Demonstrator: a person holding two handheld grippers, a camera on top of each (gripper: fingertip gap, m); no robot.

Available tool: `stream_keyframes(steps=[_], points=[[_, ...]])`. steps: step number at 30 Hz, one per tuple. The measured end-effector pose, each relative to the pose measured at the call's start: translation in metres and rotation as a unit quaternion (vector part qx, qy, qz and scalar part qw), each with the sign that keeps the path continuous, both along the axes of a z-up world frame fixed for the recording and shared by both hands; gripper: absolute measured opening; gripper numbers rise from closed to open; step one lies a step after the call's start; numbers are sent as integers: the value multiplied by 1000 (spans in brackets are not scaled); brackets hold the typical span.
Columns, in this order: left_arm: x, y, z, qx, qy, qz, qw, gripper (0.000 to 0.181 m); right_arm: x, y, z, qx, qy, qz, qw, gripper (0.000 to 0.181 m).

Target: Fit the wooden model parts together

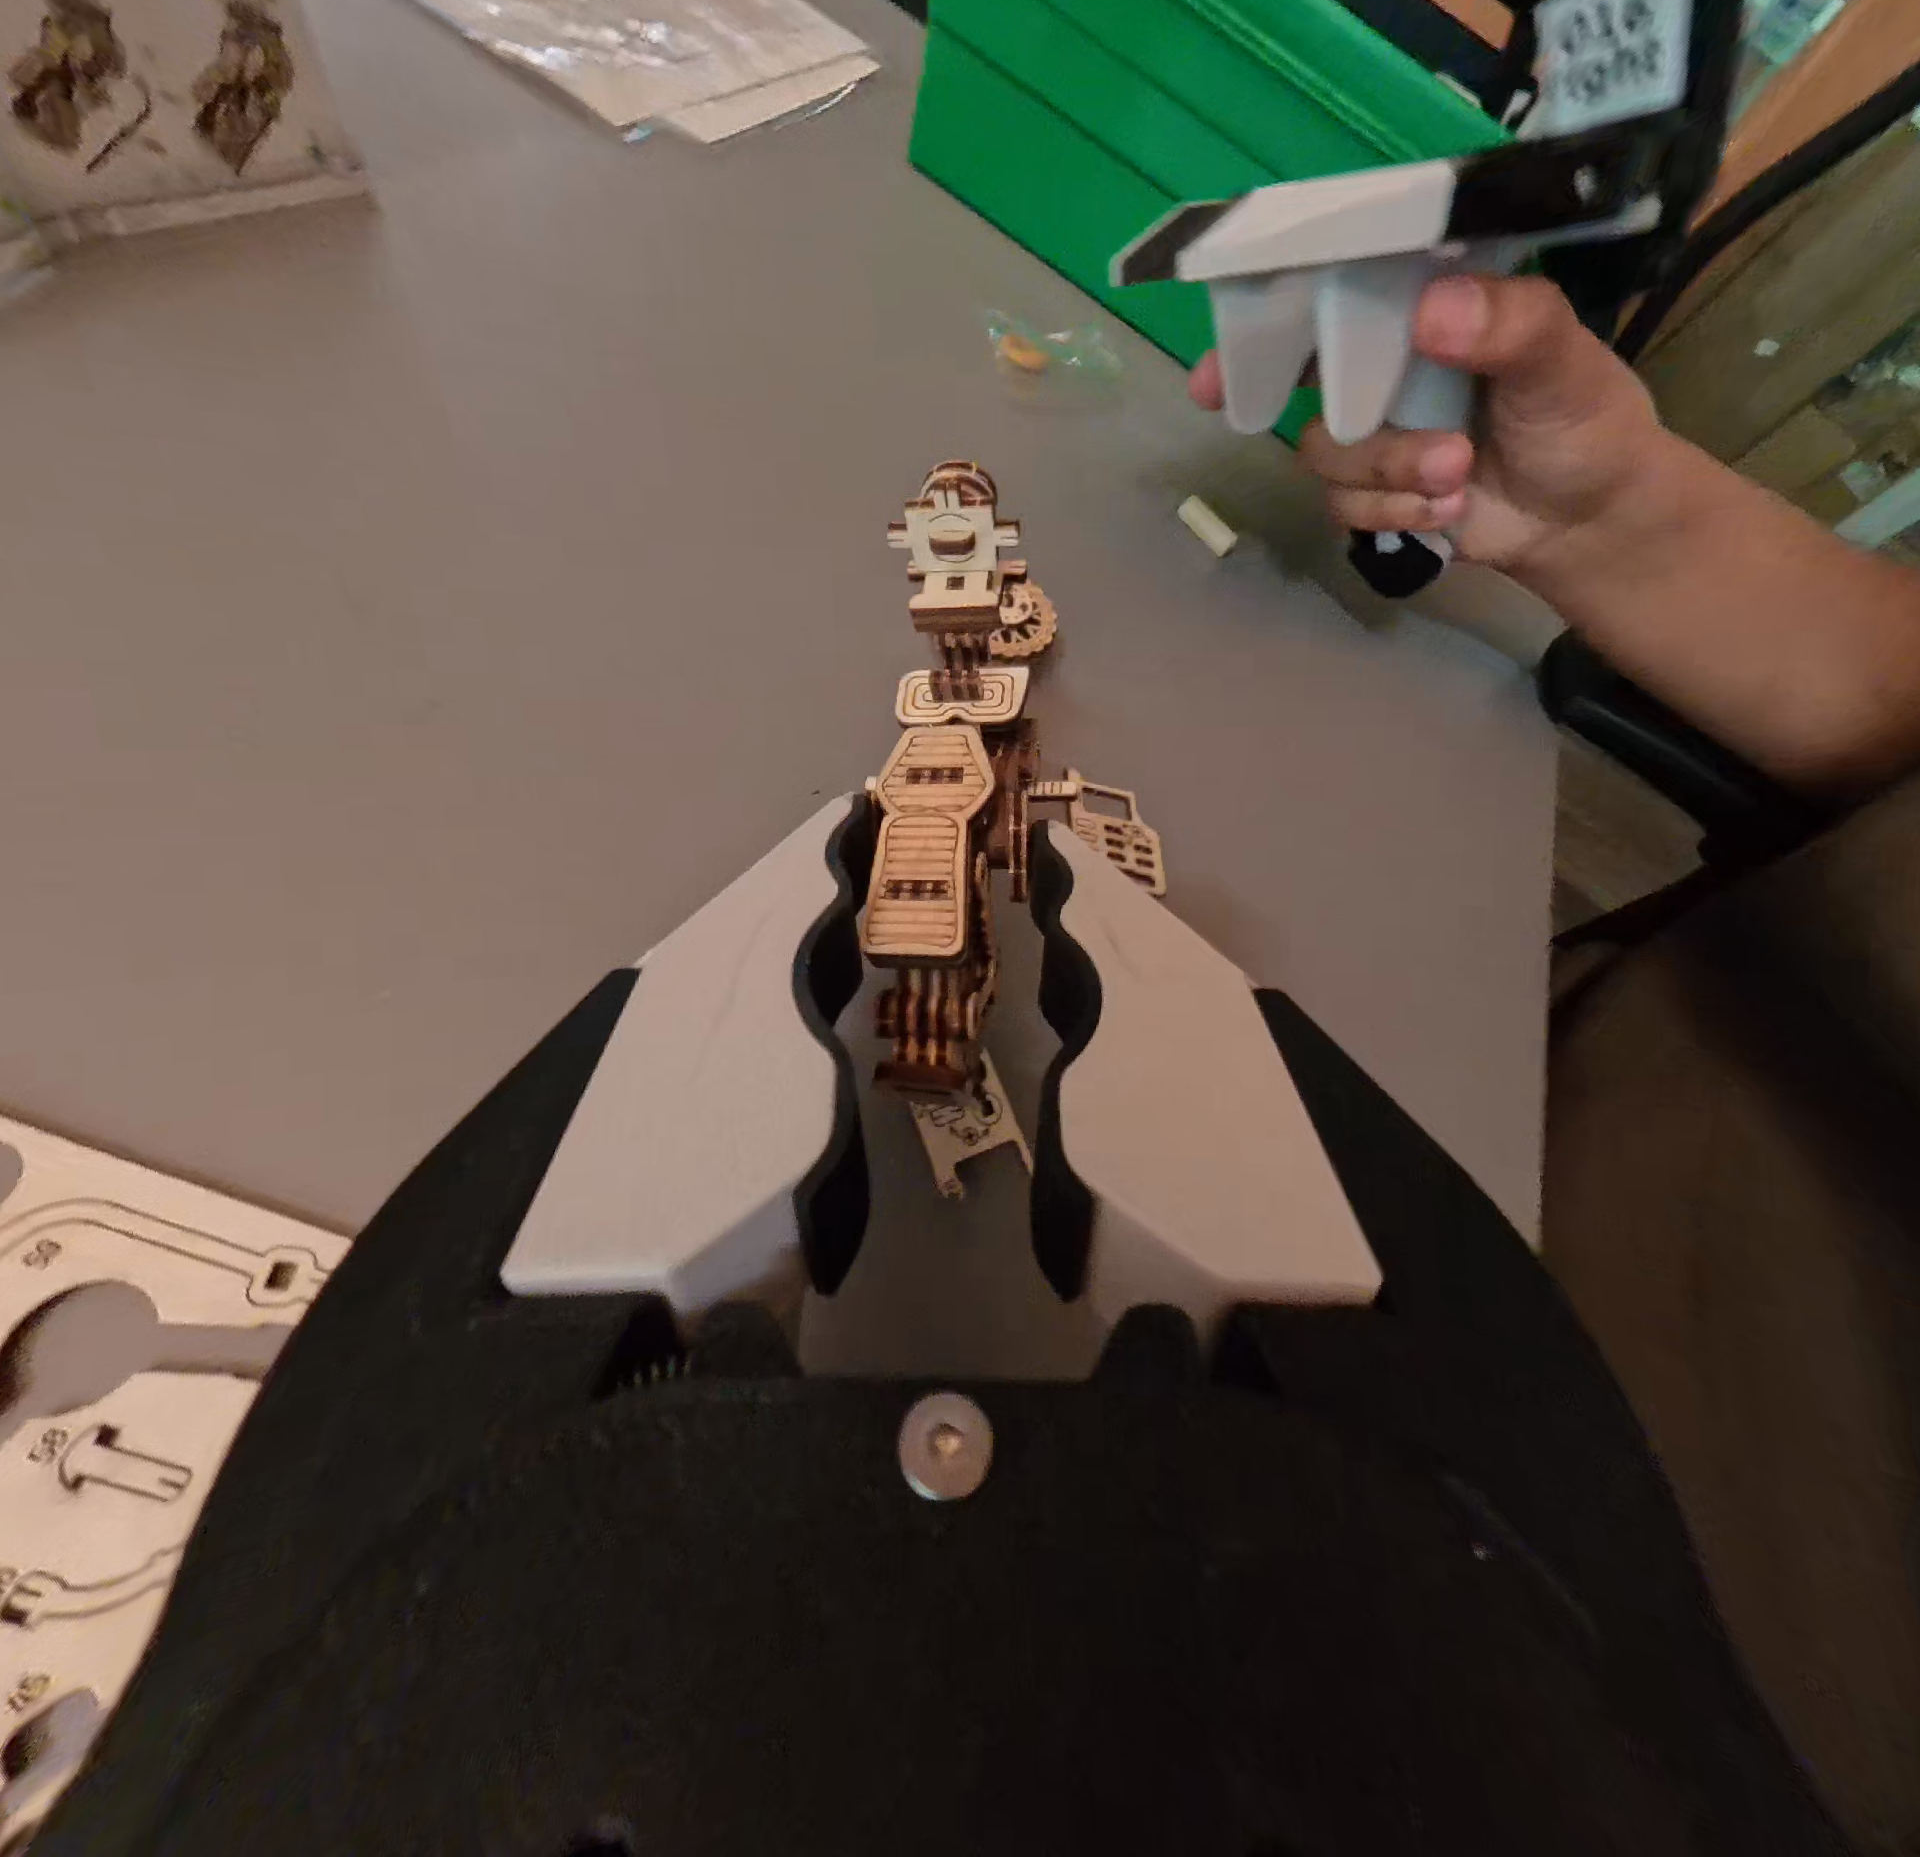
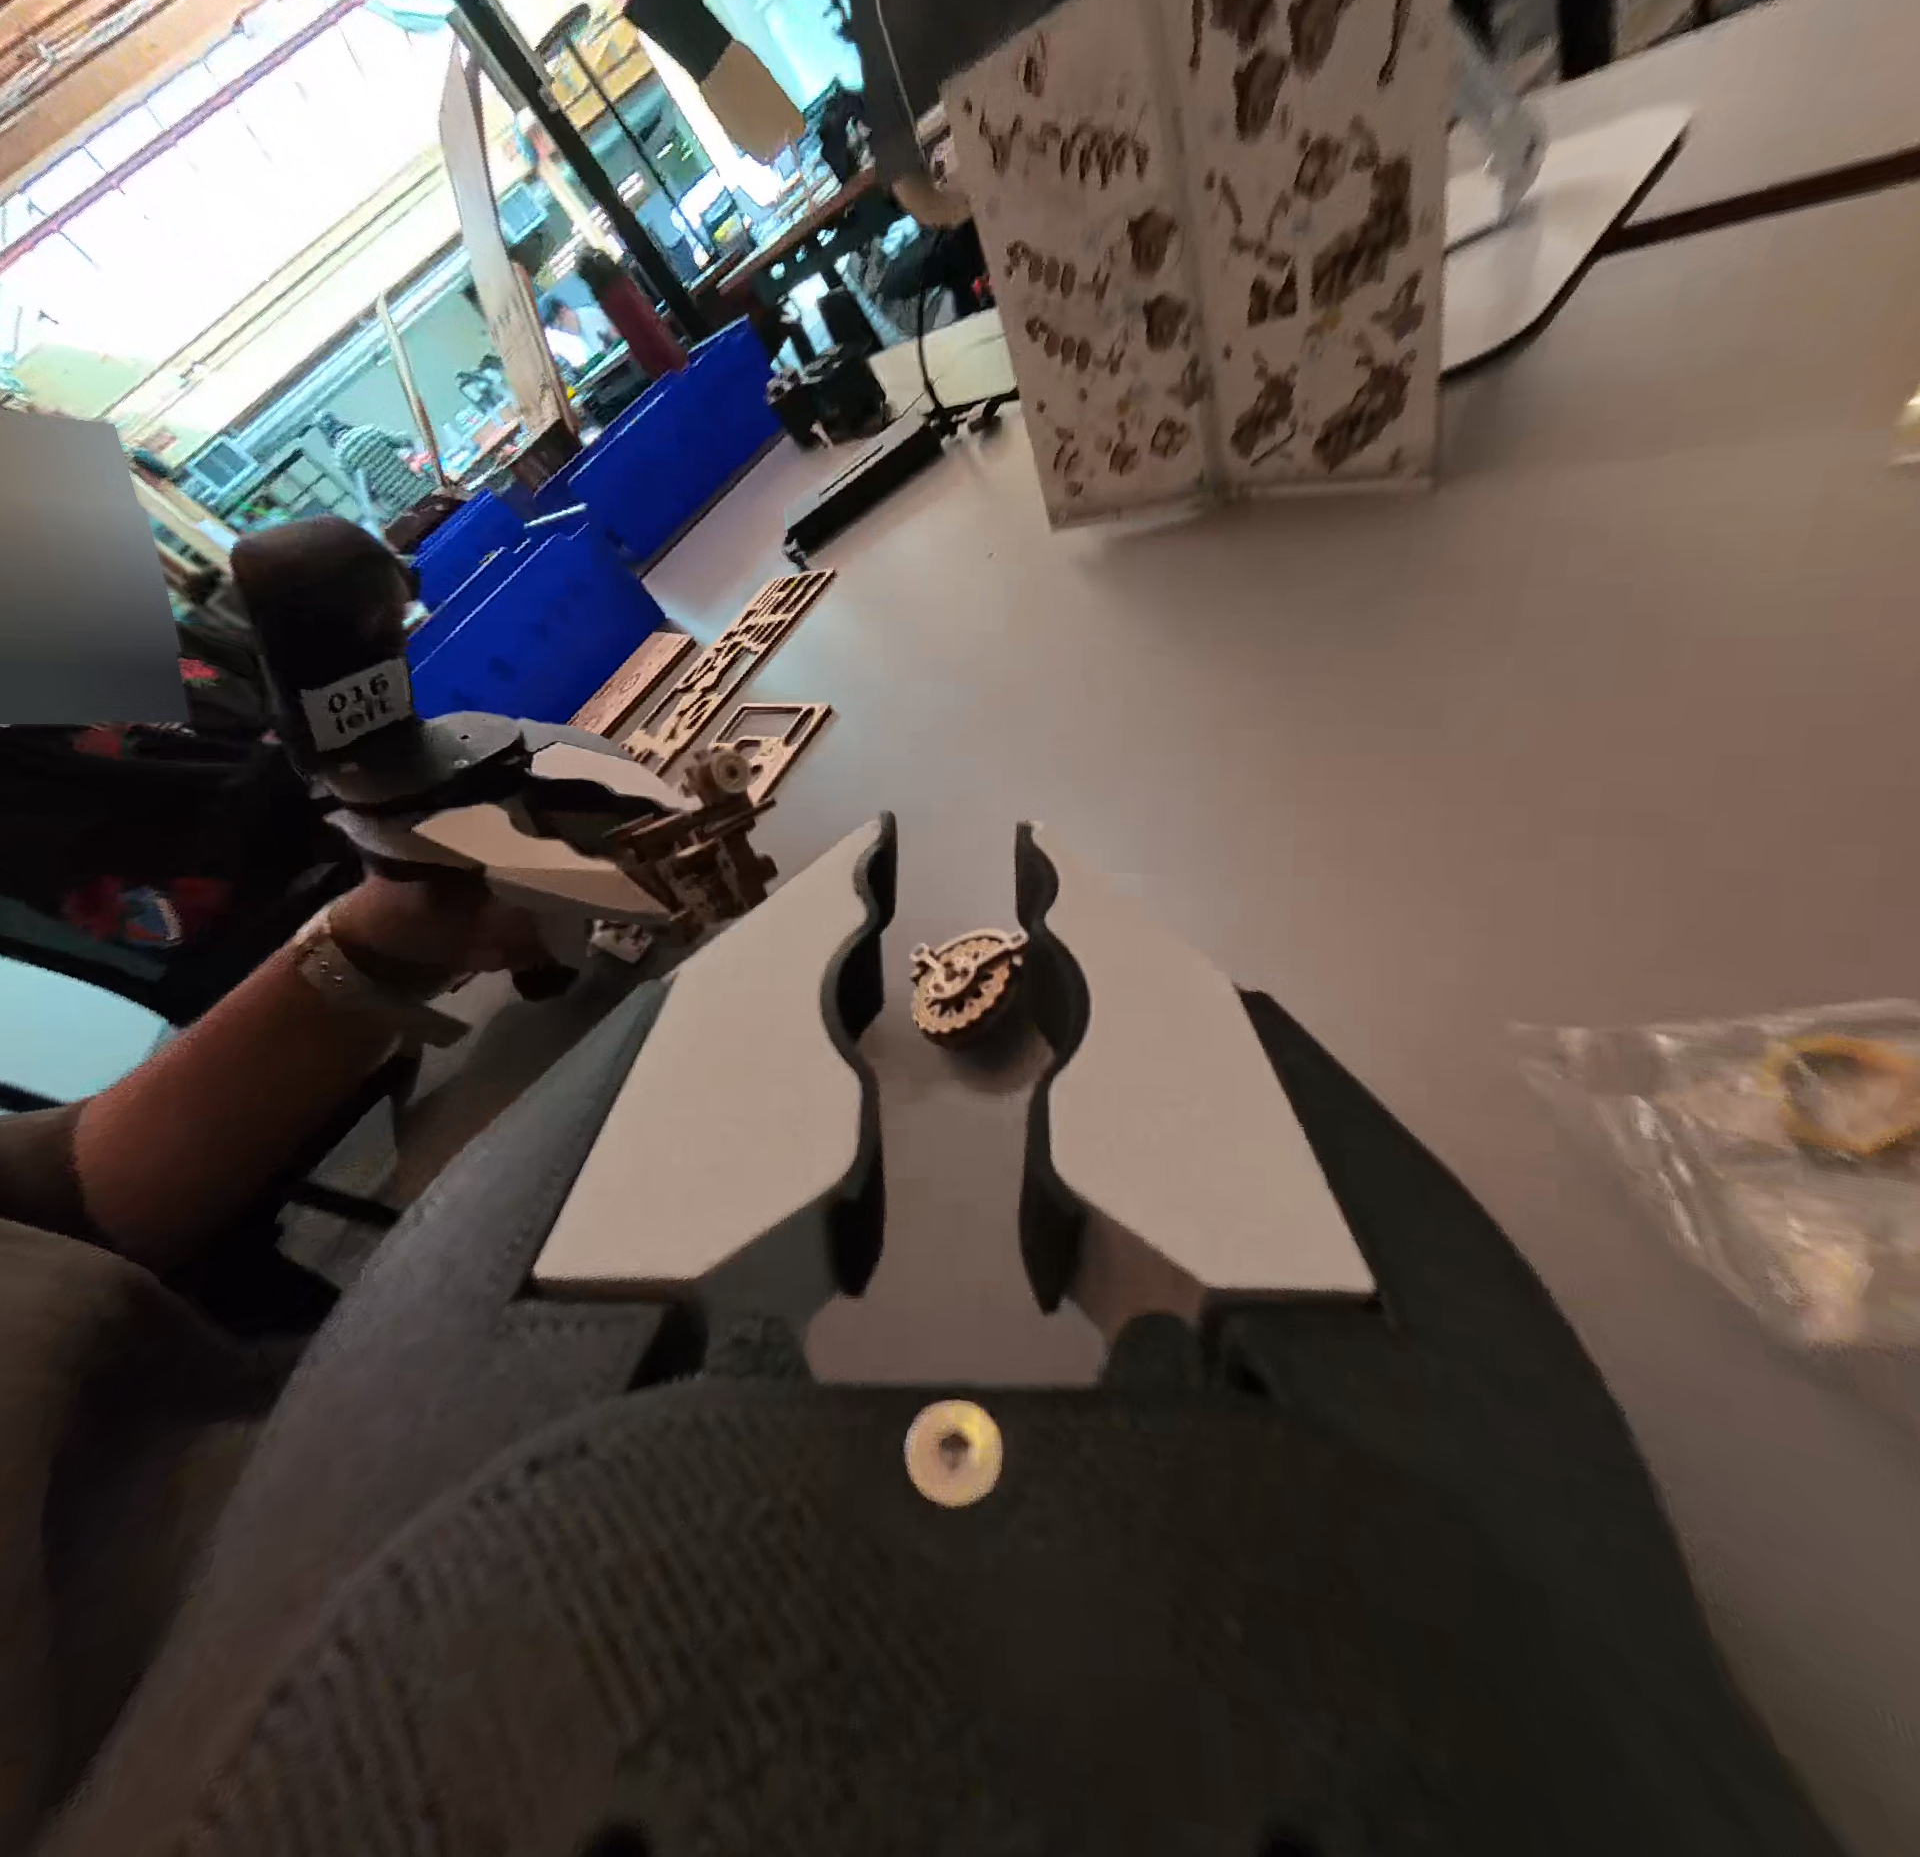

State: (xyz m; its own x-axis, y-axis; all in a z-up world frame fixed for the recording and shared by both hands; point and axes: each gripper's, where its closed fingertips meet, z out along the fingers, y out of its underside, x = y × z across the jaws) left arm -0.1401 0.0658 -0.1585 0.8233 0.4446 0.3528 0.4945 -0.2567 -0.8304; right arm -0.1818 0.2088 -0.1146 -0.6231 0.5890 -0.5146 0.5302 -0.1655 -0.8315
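A half-built wooden model [image 1: 925, 862], long and narrow with a ribbed seat, sits between the pads of my left gripper [image 1: 948, 820], which is shut on its rear part. It also shows in the right wrist view [image 2: 707, 851], held above the grey table [image 2: 1351, 768] by the left gripper [image 2: 644, 857]. A small wooden gear wheel [image 2: 968, 995] lies on the table, seen through the gap of my right gripper [image 2: 956, 836], which is open and empty above it. The gear [image 1: 1023, 618] lies beside the model's front. The right gripper [image 1: 1138, 264] hovers high at the right.
A green box [image 1: 1143, 114] stands at the back right. A patterned white box [image 2: 1247, 280] stands at the far side. Cut-out wooden sheets [image 1: 104, 1392] [image 2: 727, 664] lie at the table's left. A plastic bag of rubber bands [image 2: 1766, 1111] and a small white piece [image 1: 1205, 527] lie nearby. Left tips to right tips: about 15 cm. The small wooden gear wheel [image 2: 968, 995] sits 8 cm or so from the ends of my right fingers. From the right gripper's tips to the gear [image 1: 1023, 618] is close to 9 cm. Seen from the right wrist view [image 2: 944, 1001] as well.
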Motion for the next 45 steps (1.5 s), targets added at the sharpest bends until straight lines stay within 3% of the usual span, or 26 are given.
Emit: stream_keyframes(steps=[5,8,15,20,23,31,38,42,45], points=[[2,1,6,63,-164,17,984,28,29,28,-4,-5,10,-39,999,17],[-5,1,9,93,-216,28,971,29,39,37,-4,-20,3,-50,999,17],[-6,13,-8,-4,-236,-26,971,28,40,49,-3,-12,3,-63,998,17],[-3,16,-21,-56,-236,-62,968,28,32,76,-14,78,24,-123,989,15],[0,18,-26,-62,-242,-77,965,28,32,77,-17,94,31,-125,987,14],[-9,13,-30,-85,-220,-62,970,34,32,70,-24,86,19,-107,990,14],[-25,-1,-9,-63,-184,-20,981,40,33,69,-22,94,30,-104,990,14],[-38,-36,22,-34,-104,58,992,41,36,60,-20,87,34,-90,992,14],[-47,-90,37,-45,5,184,982,41,40,49,-16,73,41,-73,994,14]])
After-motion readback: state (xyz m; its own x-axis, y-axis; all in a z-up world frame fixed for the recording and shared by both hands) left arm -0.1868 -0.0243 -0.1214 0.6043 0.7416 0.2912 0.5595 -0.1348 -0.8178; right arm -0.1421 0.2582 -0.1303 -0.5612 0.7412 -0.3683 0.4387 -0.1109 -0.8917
